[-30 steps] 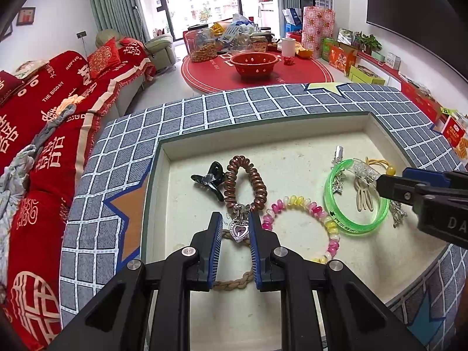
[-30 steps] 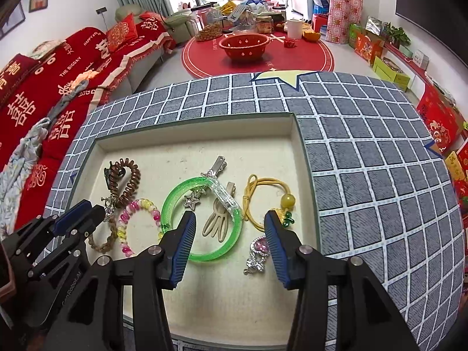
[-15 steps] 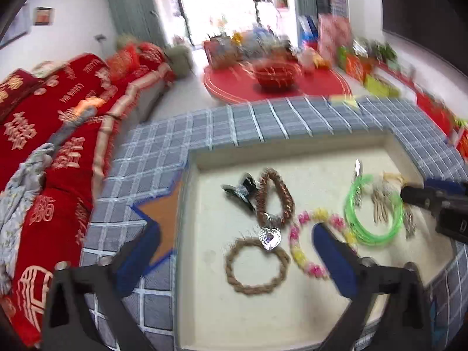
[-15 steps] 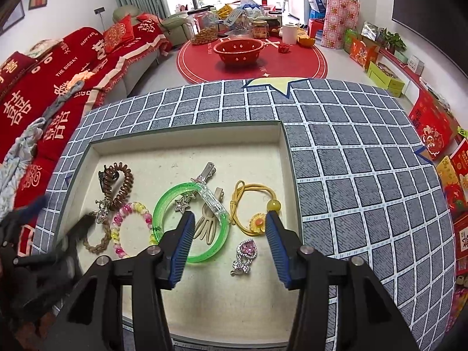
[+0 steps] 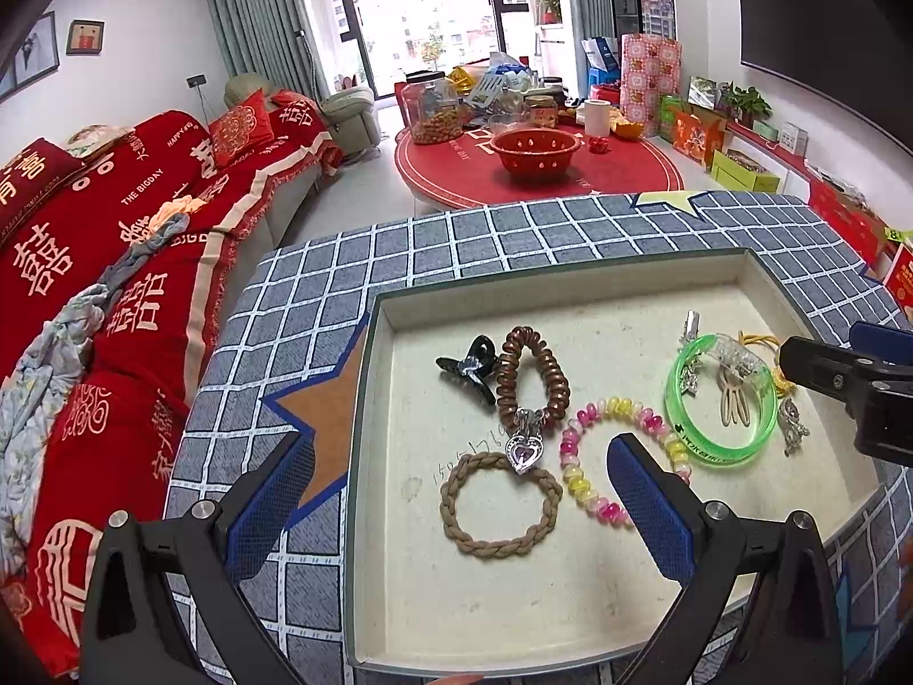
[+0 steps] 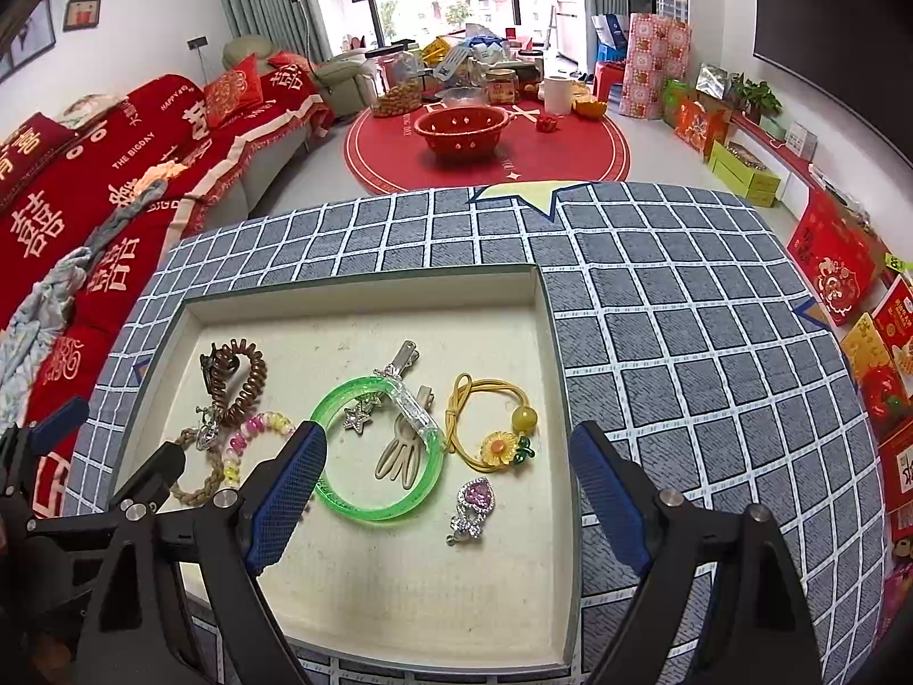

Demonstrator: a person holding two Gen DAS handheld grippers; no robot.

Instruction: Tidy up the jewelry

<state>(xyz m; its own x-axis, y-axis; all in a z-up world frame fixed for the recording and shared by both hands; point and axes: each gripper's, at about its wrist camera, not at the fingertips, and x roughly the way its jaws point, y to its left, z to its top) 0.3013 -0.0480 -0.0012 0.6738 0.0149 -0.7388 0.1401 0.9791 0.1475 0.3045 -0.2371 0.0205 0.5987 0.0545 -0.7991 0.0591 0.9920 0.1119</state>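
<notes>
Silver heart pendant point(image 5: 523, 452) overlaps the braided band point(image 5: 497, 505) at its 12 o'clock in the tray point(image 5: 376, 342); left tongs point(image 5: 456, 505) wide, empty, right tongs point(image 6: 445, 499) just opened, empty: risk snagging both.

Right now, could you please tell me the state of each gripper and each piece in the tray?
left gripper: jaws wide open, just opened, gripping nothing
right gripper: open, just opening, gripping nothing
braided band: flat, released
heart pendant: overlapping the band's rim
green bangle: flat, untouched
tray: uncovered
</notes>
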